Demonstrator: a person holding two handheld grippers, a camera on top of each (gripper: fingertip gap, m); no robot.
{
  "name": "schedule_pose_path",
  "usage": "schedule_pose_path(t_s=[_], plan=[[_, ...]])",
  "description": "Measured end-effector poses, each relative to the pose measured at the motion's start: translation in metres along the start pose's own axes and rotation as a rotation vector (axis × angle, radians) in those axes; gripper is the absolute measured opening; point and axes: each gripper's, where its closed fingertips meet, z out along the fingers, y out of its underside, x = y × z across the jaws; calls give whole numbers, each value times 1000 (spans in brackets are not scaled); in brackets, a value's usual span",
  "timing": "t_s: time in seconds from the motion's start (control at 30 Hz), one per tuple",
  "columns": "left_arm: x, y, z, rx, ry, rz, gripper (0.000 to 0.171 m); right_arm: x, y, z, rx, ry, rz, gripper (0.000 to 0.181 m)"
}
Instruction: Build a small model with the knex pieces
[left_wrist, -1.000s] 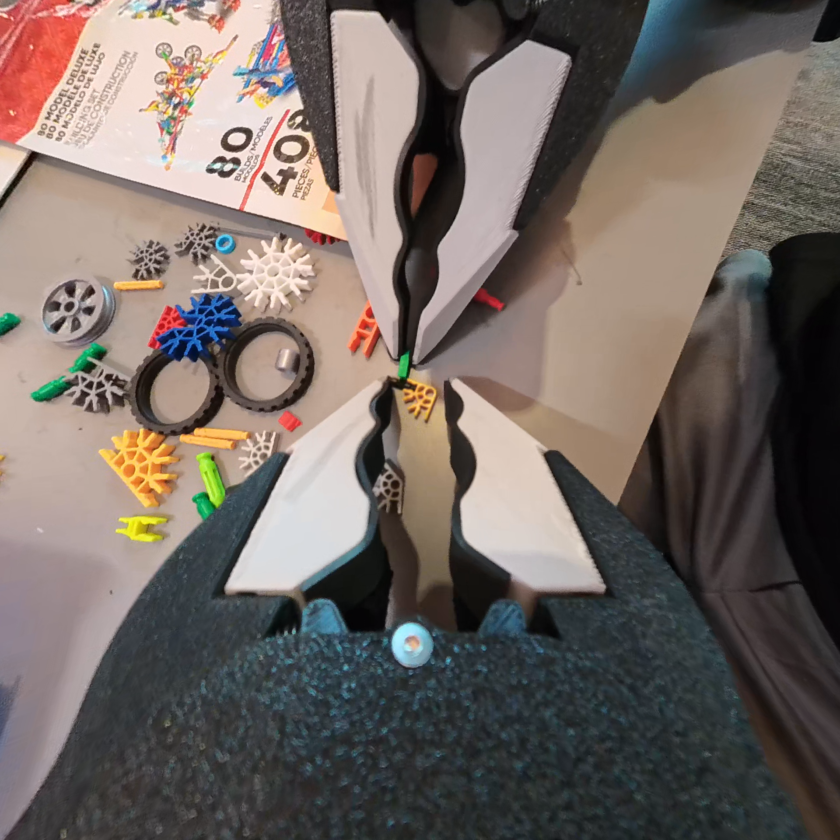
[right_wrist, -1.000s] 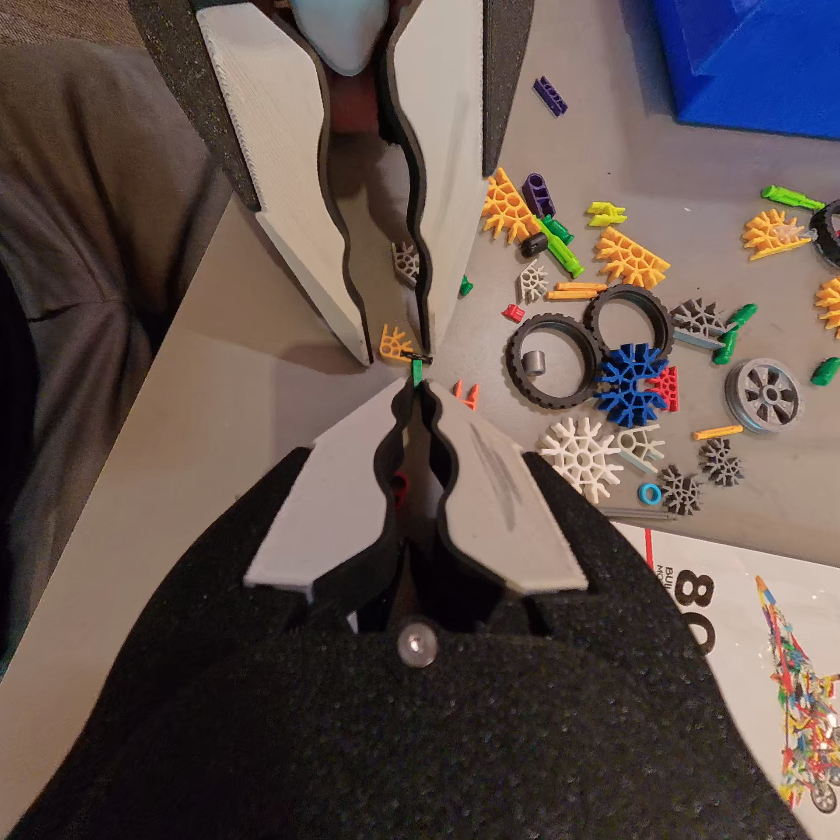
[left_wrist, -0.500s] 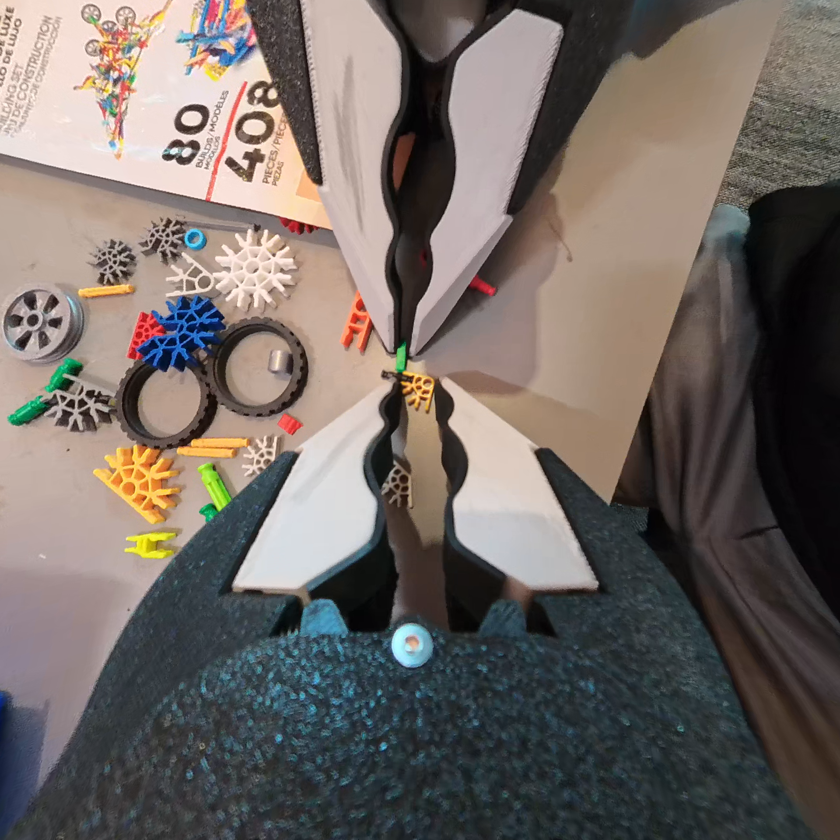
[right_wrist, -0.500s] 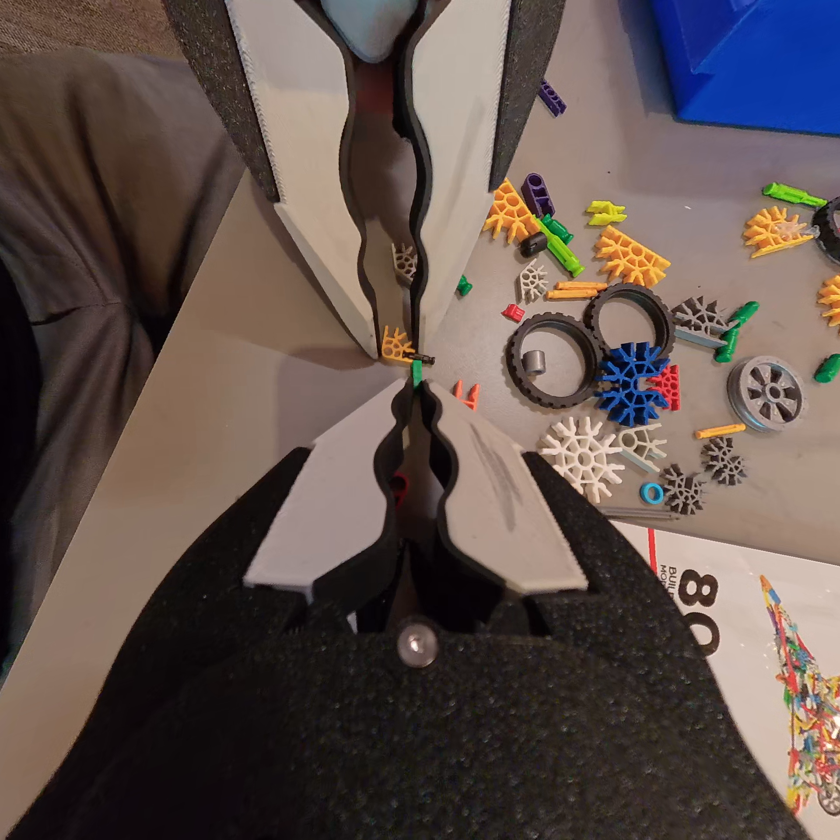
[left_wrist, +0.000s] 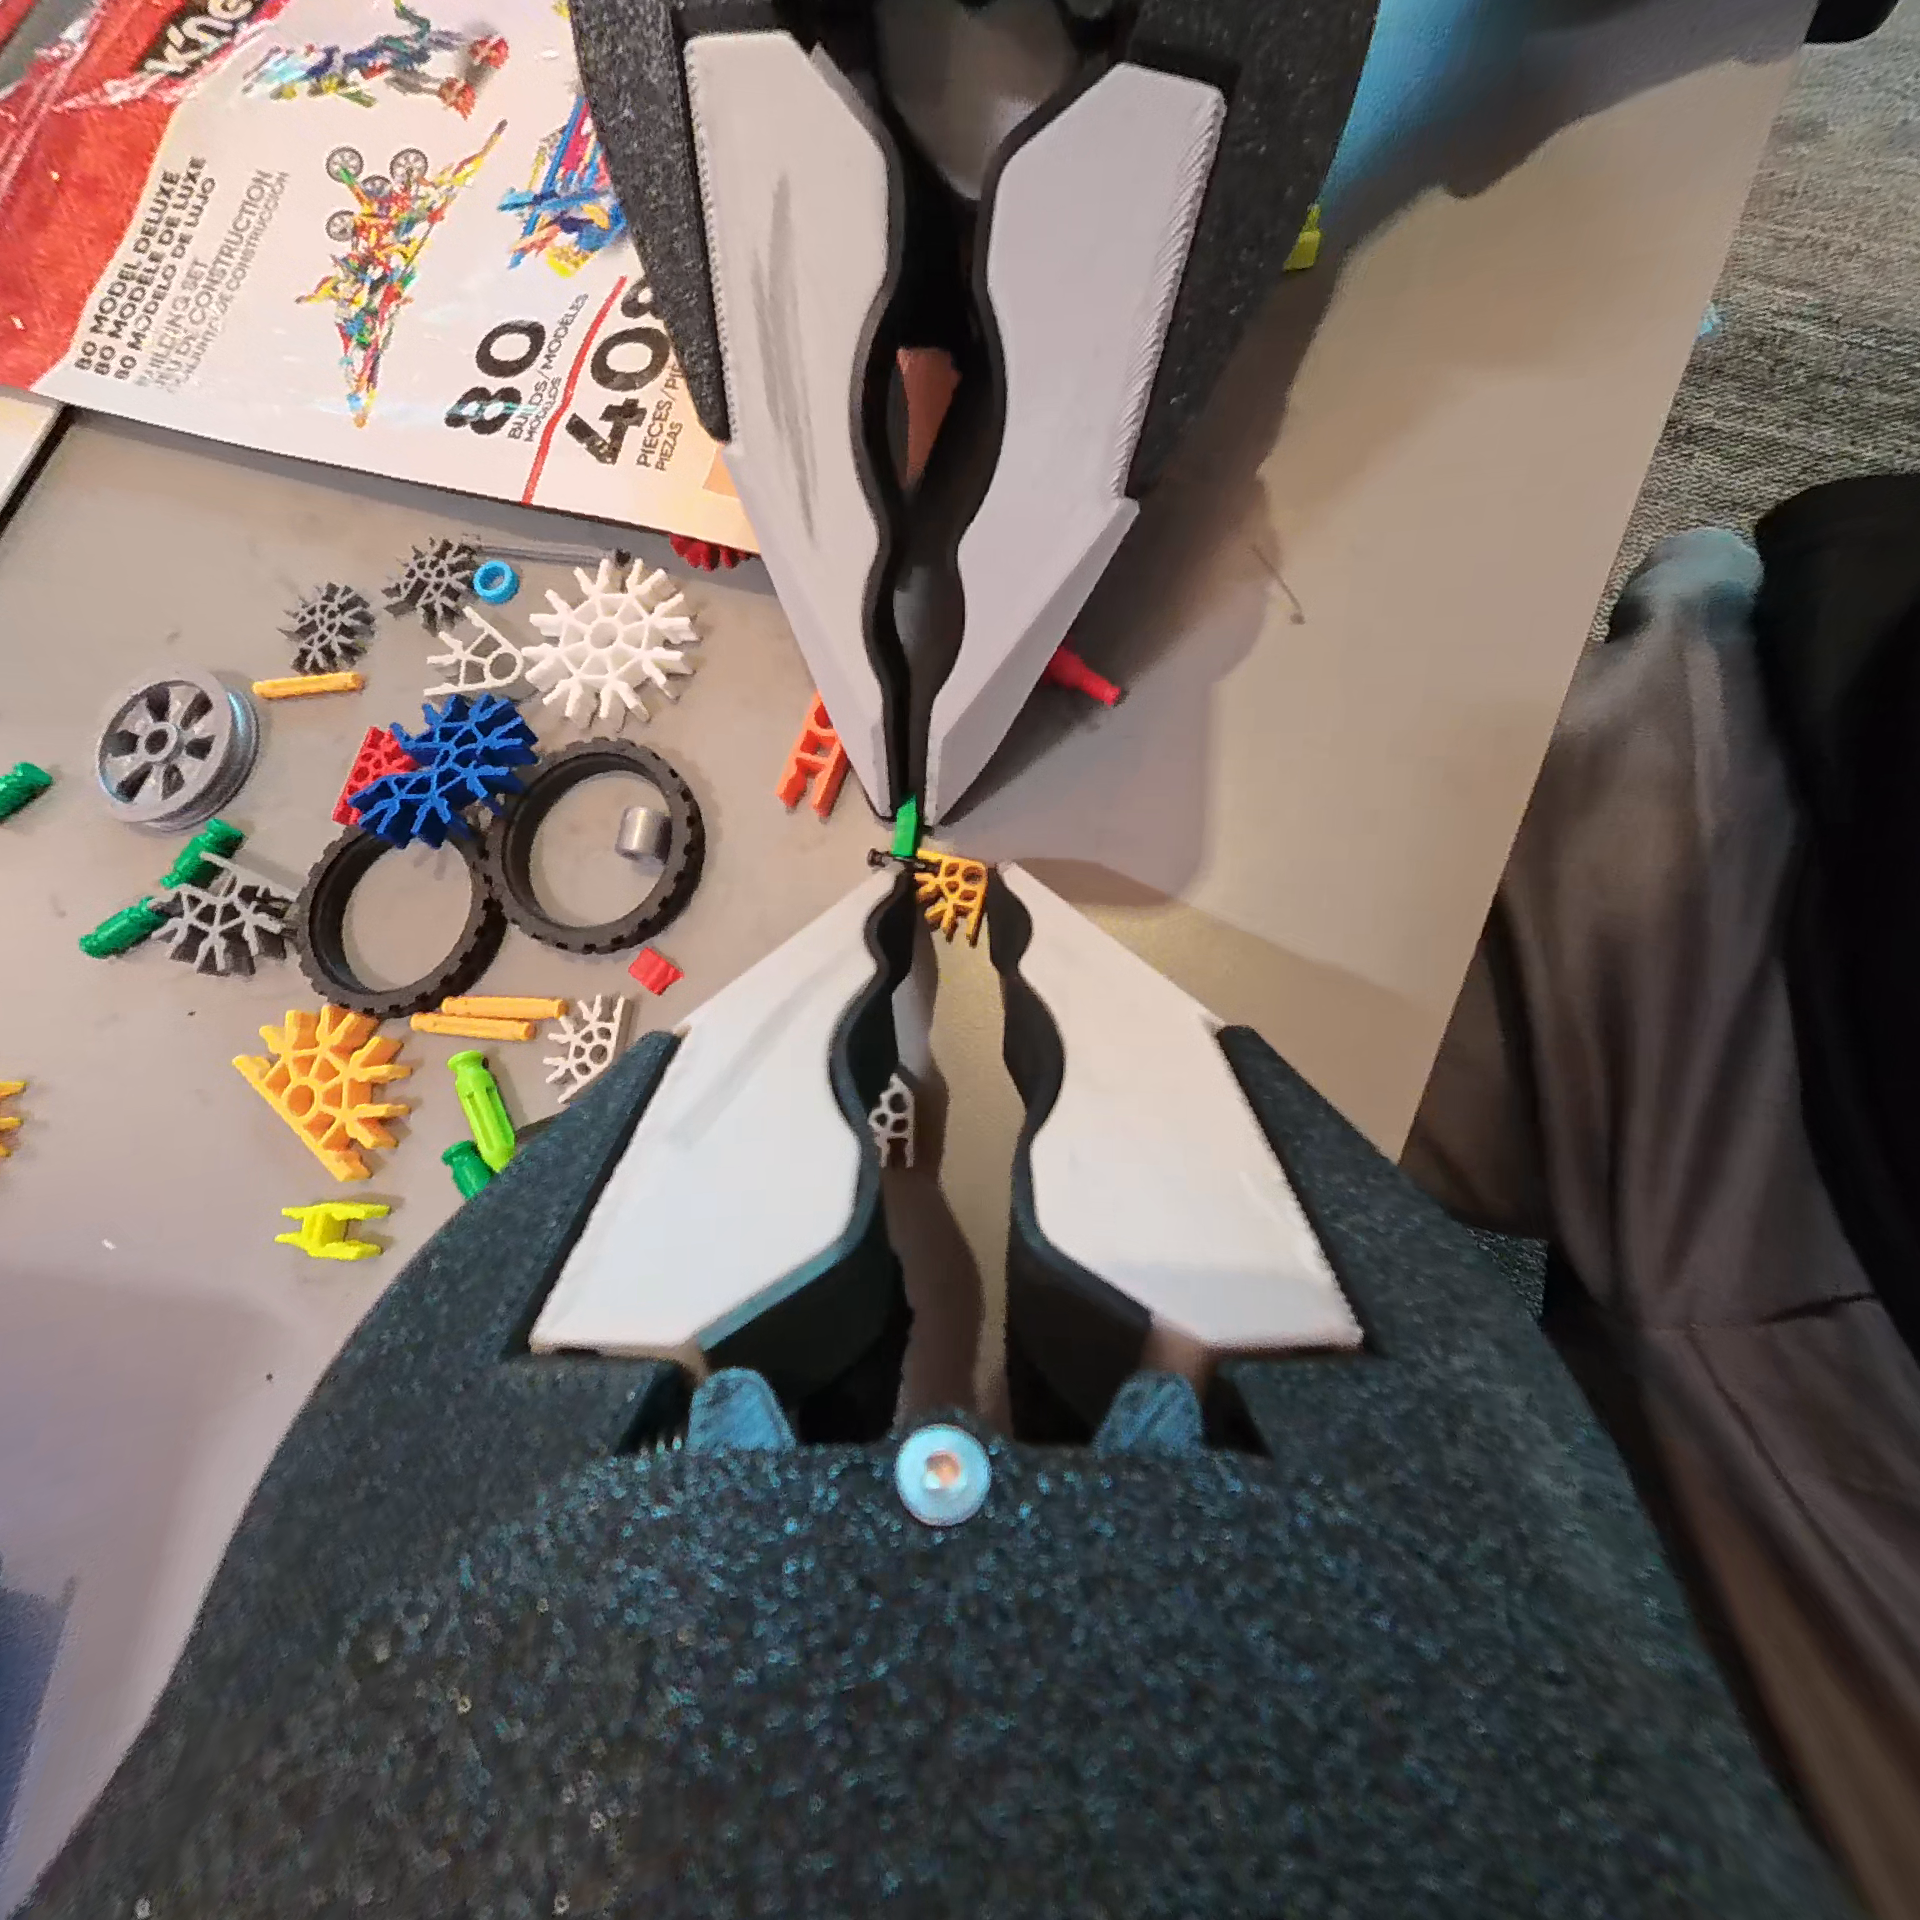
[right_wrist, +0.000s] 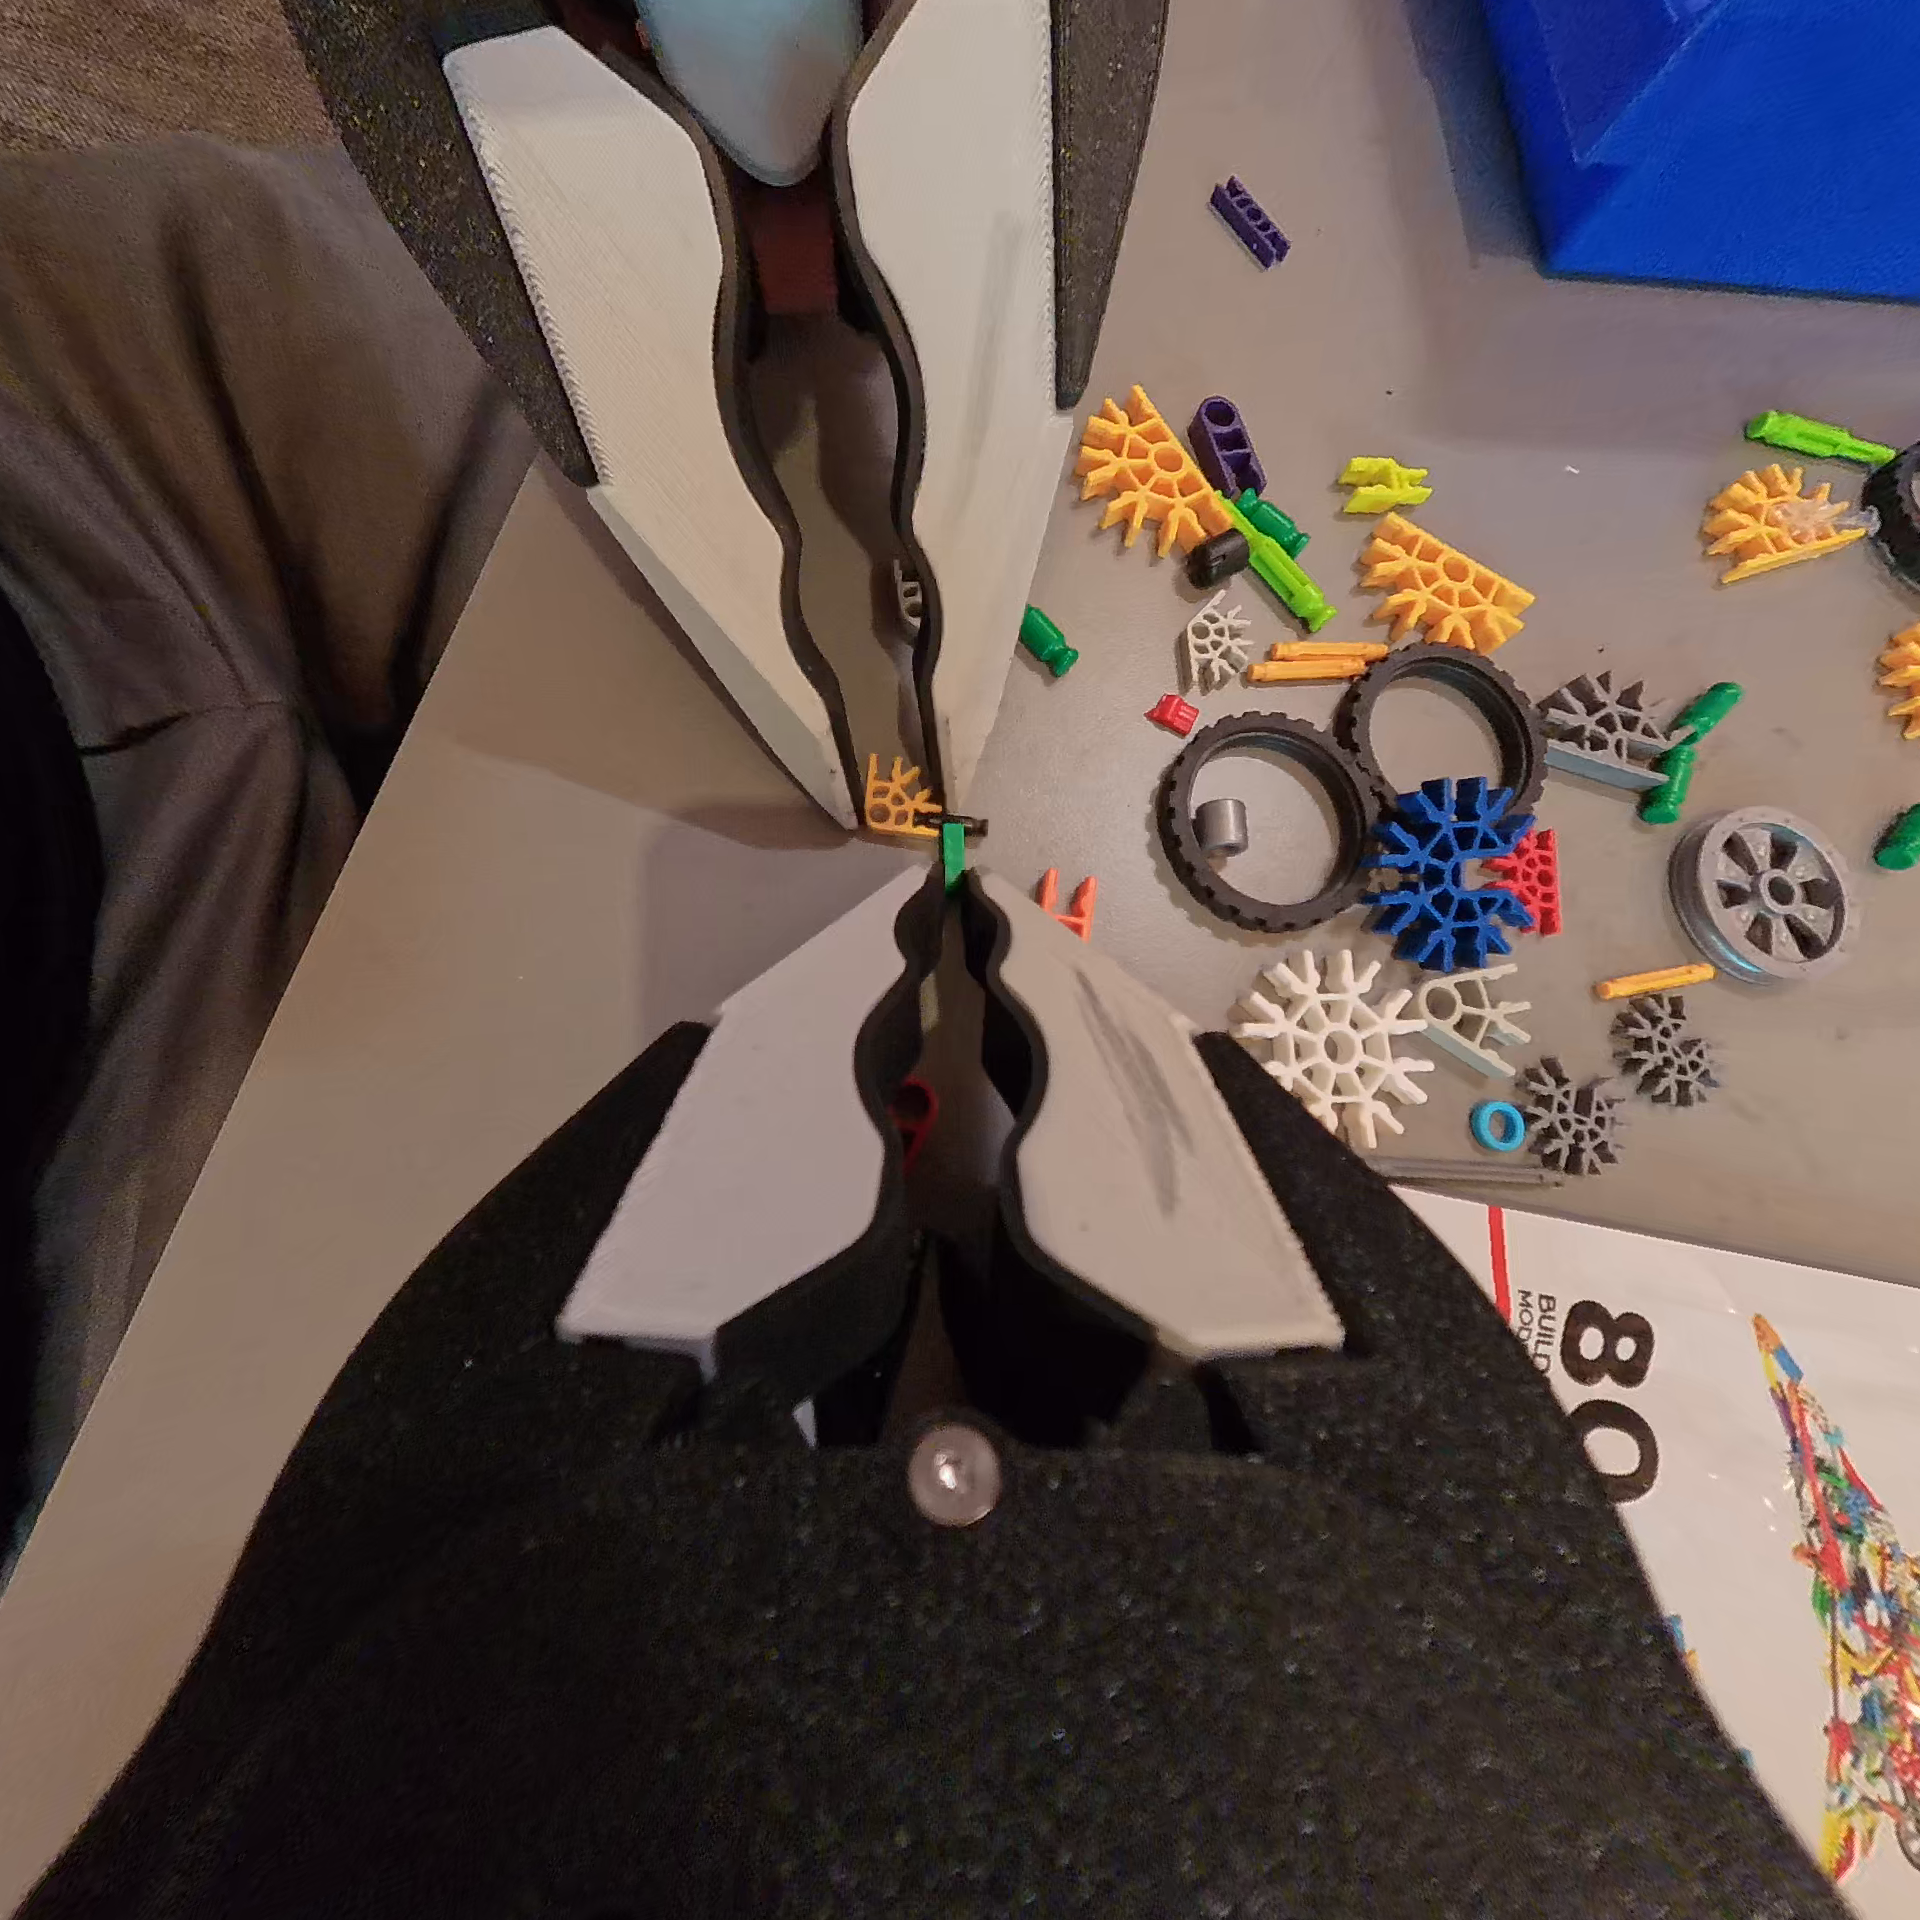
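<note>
The two grippers meet tip to tip above the near edge of the table. The right gripper has its fingers pressed together on a short green rod, which sticks out past the tips. In the left wrist view the same rod shows at the closed tips of the right gripper. The left gripper holds a small yellow connector between its tips, the fingers a little apart around it; a tiny black pin juts from the connector's side, and the rod's end touches or nearly touches it. From the right wrist view the connector sits at the left gripper's tips.

Beside them lie loose pieces: two black tyres, a blue snowflake connector, a white one, a grey wheel hub, an orange clip. A printed booklet lies farther back, and a blue box stands at the table's far side
</note>
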Motion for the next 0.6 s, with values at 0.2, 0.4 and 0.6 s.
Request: schedule_pose_path(t_s=[0.2, 0.4, 0.6], plan=[[1, -3, 1, 12, -2, -4, 11, 0, 0, 0, 2, 5, -4, 0], [0, -3, 1, 10, 4, -22, 12, 0, 0, 0, 3, 4, -2, 0], [-1, -4, 0, 18, -10, -26, 19, 0, 0, 0, 6, -1, 2, 1]])
